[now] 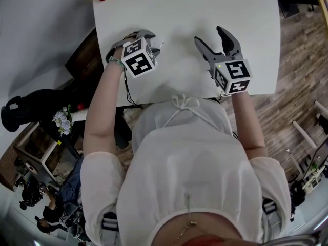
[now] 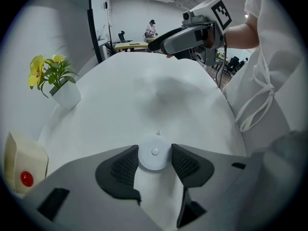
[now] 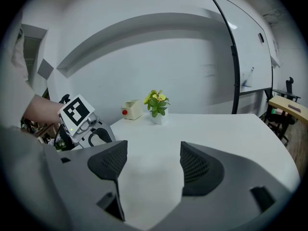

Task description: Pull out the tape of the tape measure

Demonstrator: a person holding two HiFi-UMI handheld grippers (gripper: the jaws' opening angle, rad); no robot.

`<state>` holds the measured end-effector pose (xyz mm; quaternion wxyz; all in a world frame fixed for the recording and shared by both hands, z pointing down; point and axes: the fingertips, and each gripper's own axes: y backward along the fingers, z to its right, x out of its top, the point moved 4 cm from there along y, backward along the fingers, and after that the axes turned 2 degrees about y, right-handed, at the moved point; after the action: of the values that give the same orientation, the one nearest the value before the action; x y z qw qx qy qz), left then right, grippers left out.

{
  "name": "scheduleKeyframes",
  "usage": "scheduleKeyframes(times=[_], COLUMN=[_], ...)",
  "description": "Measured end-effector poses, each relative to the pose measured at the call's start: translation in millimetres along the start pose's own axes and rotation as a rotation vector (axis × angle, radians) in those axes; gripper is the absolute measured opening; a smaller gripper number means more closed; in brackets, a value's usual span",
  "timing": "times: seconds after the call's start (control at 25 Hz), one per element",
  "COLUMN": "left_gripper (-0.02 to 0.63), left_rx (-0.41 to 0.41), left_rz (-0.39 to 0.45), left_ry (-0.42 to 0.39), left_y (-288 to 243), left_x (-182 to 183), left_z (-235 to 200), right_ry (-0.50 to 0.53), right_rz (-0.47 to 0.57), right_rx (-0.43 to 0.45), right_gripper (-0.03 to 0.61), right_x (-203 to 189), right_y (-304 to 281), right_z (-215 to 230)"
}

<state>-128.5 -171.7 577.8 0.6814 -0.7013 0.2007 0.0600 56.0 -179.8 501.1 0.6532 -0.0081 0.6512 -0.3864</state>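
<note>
White table, matte top. Round white tape measure lies flat on it near the person's edge, on the left side, with a small tab sticking out of its far side. Along the far edge stand a white pot of yellow flowers, upright, and a cream box with a red button, apart from the pot.

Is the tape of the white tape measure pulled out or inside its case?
Inside. In the left gripper view the round tape measure shows only a small tab at its edge; no tape lies across the table.
</note>
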Motion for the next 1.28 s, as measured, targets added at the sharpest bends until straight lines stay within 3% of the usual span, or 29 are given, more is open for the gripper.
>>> scheduleKeyframes(times=[0.28,0.44,0.6,0.72,0.88,1.04,1.28], left_gripper=[0.225,0.225,0.225,0.225,0.225,0.225,0.226], left_rx=[-0.002,0.014,0.044,0.067,0.069,0.083,0.110], left_rz=[-0.010,0.038,0.095,0.119,0.135,0.164,0.129], left_ry=[-0.007,0.004,-0.021,-0.050,-0.032,-0.013,-0.034], left_y=[0.4,17.3,47.2,69.5,90.8,104.7,111.3], left_x=[-1.0,9.5,35.9,57.7,81.1,107.7,125.8], left_z=[7.4,10.2,14.8,19.0,27.9,37.1,49.5], right_ry=[0.018,0.048,0.083,0.165,0.260,0.337,0.417], right_rz=[0.005,0.019,0.028,0.017,-0.006,-0.032,-0.104], right_rx=[0.000,0.018,0.100,0.171,0.256,0.348,0.464], right_gripper=[0.336,0.333,0.332,0.331,0.327,0.290,0.220], right_x=[4.1,10.8,25.2,36.3,40.6,41.5,33.9], right_y=[5.6,16.2,31.3,41.6,52.9,60.6,63.4], right_z=[-3.6,-7.9,-20.3,-35.2,-49.2,-54.1,-59.2])
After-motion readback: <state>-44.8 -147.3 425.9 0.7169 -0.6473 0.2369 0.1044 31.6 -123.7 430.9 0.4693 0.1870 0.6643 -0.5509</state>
